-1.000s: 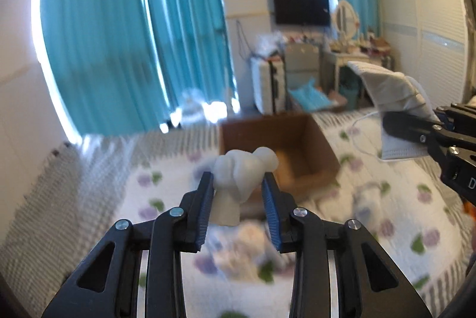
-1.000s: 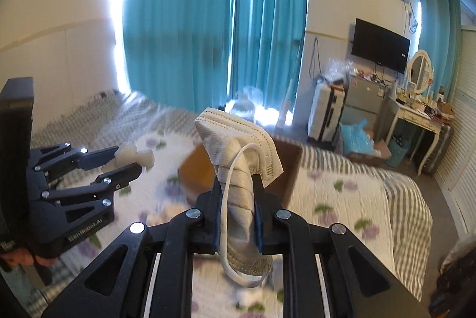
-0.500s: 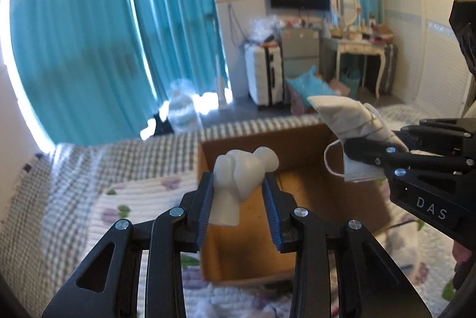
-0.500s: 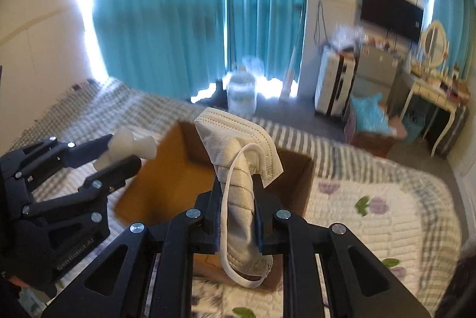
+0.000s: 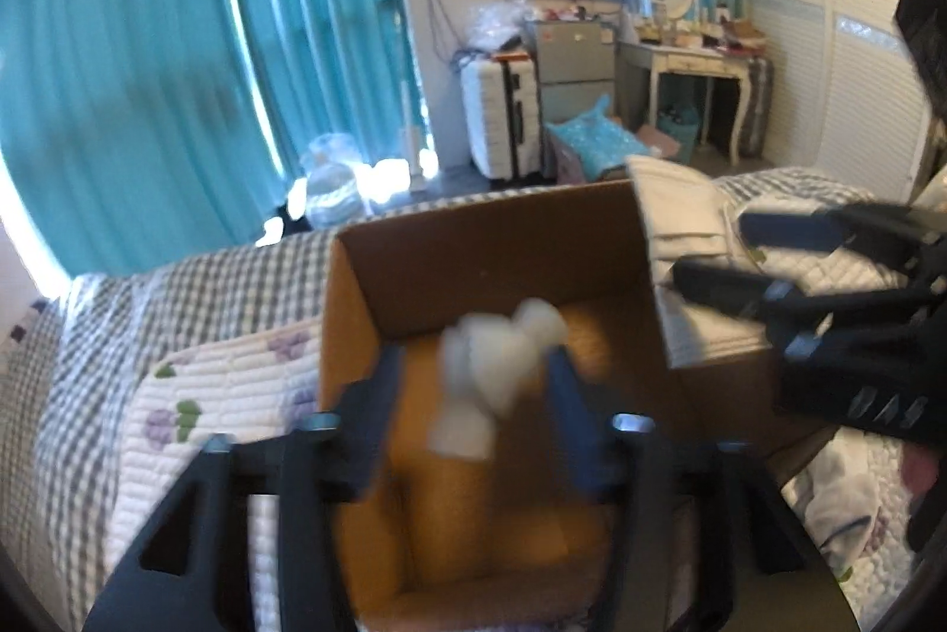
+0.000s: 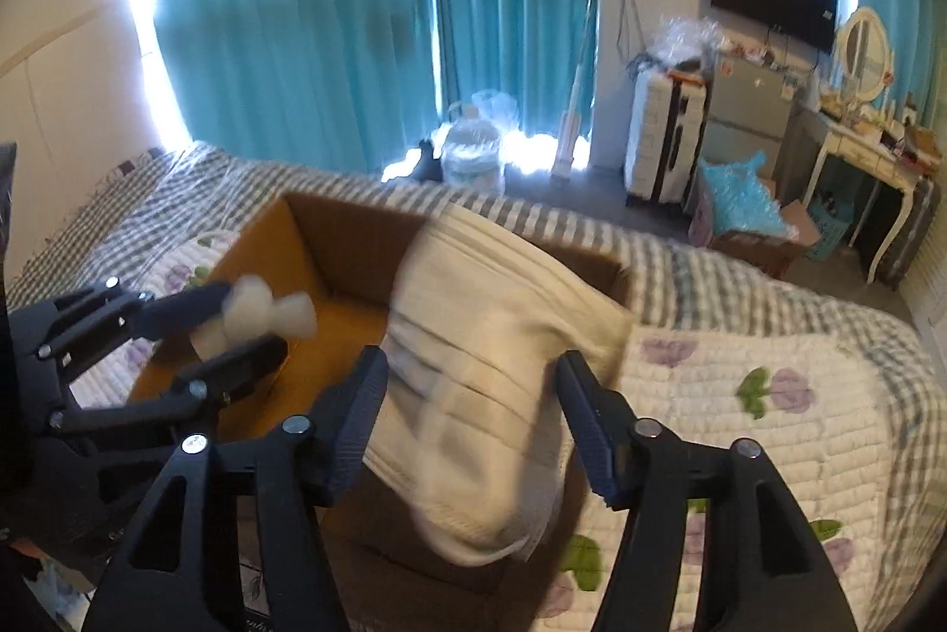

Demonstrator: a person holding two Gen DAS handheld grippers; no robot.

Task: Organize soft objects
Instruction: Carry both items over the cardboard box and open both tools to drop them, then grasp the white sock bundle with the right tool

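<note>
An open cardboard box (image 5: pixel 485 241) (image 6: pixel 349 223) sits on the bed. My left gripper (image 5: pixel 470 395) (image 6: pixel 237 330) is open above the box. A small white soft toy (image 5: pixel 491 377) (image 6: pixel 260 318), blurred, hangs loose between its fingers. My right gripper (image 6: pixel 470 413) (image 5: pixel 740 247) is open over the box's right side. A white face mask (image 6: pixel 491 354) (image 5: pixel 686 241), blurred, is loose between its fingers.
The bed has a white quilt with purple flowers (image 6: pixel 769 395) over a grey checked blanket (image 5: pixel 177 289). Teal curtains (image 5: pixel 148 40), a water jug (image 6: pixel 473 152), a white suitcase (image 5: pixel 503 117) and a dressing table (image 5: pixel 692 64) stand beyond the bed. More soft items (image 5: pixel 840 502) lie at the lower right.
Both grippers have opened over the box. The toy and the mask have come free of the fingers and blur as they drop. Both grippers moved closer to the box.
</note>
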